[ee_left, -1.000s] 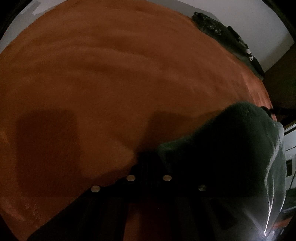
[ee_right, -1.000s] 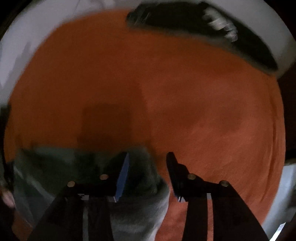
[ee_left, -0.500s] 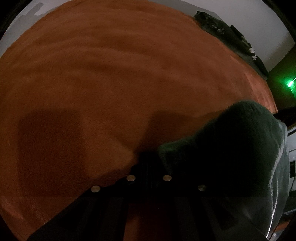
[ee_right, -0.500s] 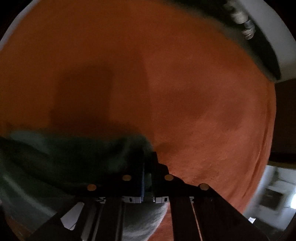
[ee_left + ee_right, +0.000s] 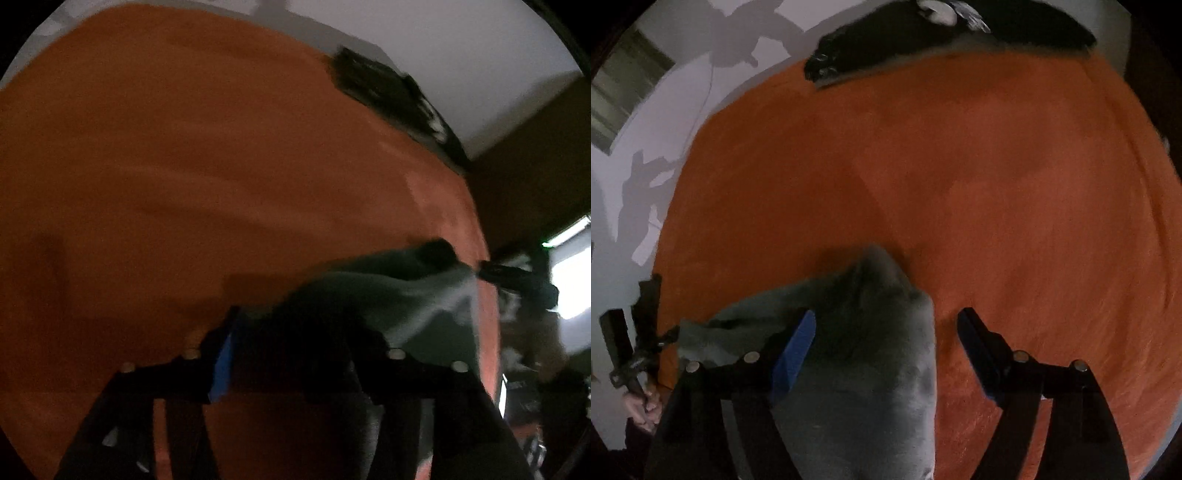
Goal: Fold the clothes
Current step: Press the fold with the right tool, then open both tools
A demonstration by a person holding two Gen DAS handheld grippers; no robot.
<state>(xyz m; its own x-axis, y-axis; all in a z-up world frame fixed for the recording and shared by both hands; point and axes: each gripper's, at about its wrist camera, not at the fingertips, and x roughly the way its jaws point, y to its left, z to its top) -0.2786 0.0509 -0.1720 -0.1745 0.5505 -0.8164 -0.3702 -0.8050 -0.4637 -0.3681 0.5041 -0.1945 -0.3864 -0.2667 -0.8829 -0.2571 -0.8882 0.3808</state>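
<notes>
While both pairs of tongs point steeply down at the orange bedspread [image 5: 1015,192], the grey-green garment [image 5: 871,354] lies bunched on it at about 6 o'clock in the right wrist view, one soft corner poking up toward 12 o'clock. The right gripper [image 5: 886,343] has just been opening and now stands released: its blue-padded left finger [image 5: 794,350] sits against or just over the folded cloth, though blur and shade keep me from telling whether it touches, while the other finger is clear of the garment, over bare bedspread at roughly 4 o'clock. Part of the cloth lies between the jaws, but they do not press on it. In the left wrist view the left gripper [image 5: 295,354] has likewise just been opening; its jaws stand apart, a blue pad visible on the finger at 7 o'clock, and the dark garment [image 5: 399,295] spreads from between them out toward 3 o'clock, unpinched as far as the blurred, dim frame lets me judge. At 1 o'clock in that view, a pile of dark clothing [image 5: 391,99] rests on the far edge of the bedspread [image 5: 184,166] against the pale wall [image 5: 461,55]; the right wrist view shows the same pile [image 5: 942,40] at 12 o'clock.
</notes>
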